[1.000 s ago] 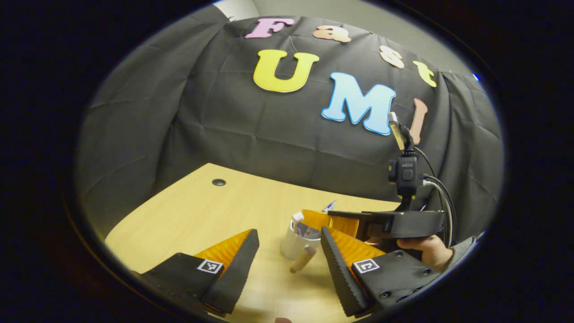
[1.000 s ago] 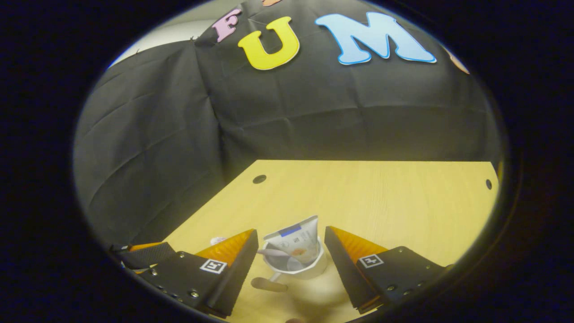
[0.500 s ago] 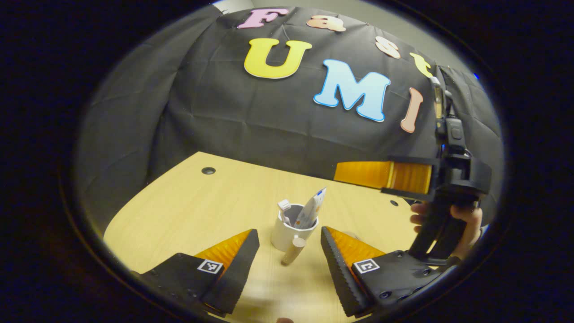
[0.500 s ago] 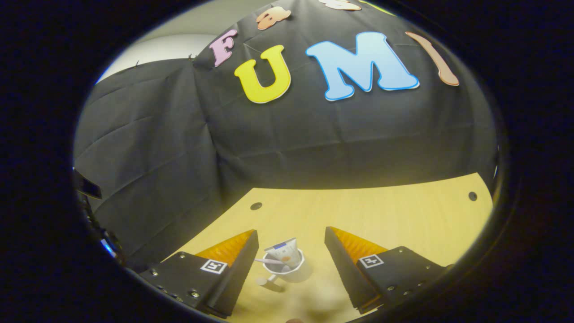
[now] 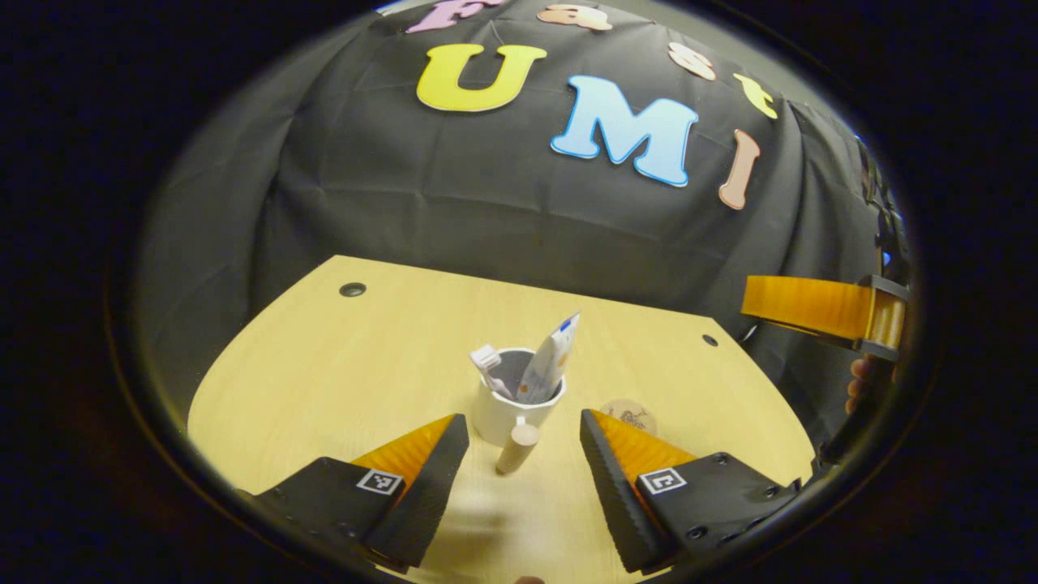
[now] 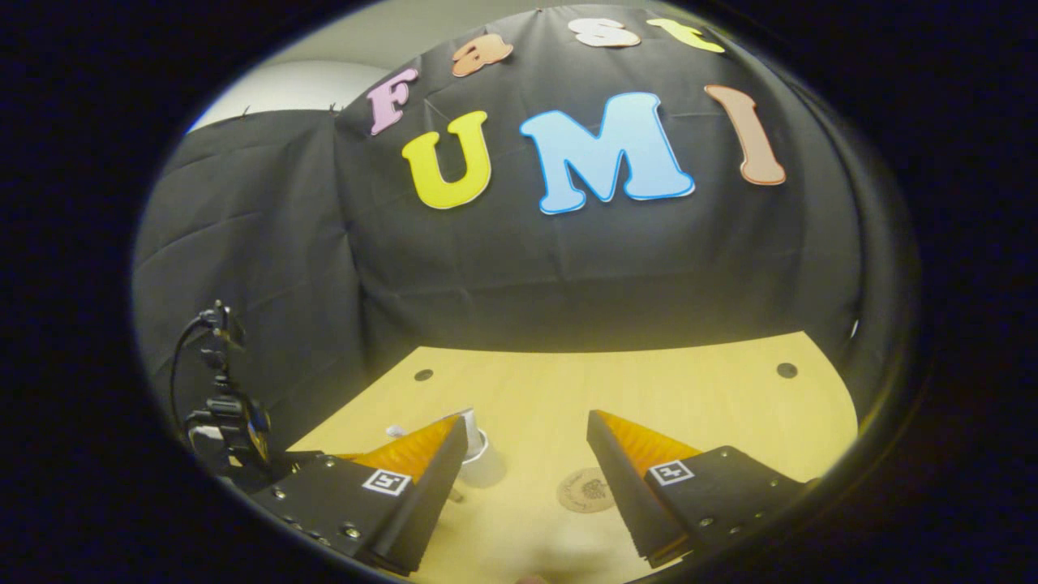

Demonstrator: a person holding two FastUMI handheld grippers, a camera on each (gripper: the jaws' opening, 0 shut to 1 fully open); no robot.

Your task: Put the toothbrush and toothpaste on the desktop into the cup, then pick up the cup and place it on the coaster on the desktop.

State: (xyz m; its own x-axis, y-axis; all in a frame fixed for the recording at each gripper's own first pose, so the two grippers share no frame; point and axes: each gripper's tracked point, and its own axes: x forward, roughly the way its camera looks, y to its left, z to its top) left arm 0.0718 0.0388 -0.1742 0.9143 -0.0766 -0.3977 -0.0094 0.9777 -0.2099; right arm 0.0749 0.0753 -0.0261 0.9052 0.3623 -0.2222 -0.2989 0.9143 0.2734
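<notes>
Left gripper view, white cup (image 5: 507,414) holding toothbrush (image 5: 489,365) and toothpaste (image 5: 550,361) at frame centre, left tongs (image 5: 519,442) released, coaster (image 5: 628,415) right, right tongs (image 6: 527,462) released.

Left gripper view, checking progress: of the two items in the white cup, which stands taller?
The white toothpaste tube; its flat end rises above the toothbrush.

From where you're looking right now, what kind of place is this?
Probably a recording booth, not a home: a bare wooden desk backed by black cloth, with only a white cup and a round coaster on it, and handheld grippers, the left gripper among them.
</notes>
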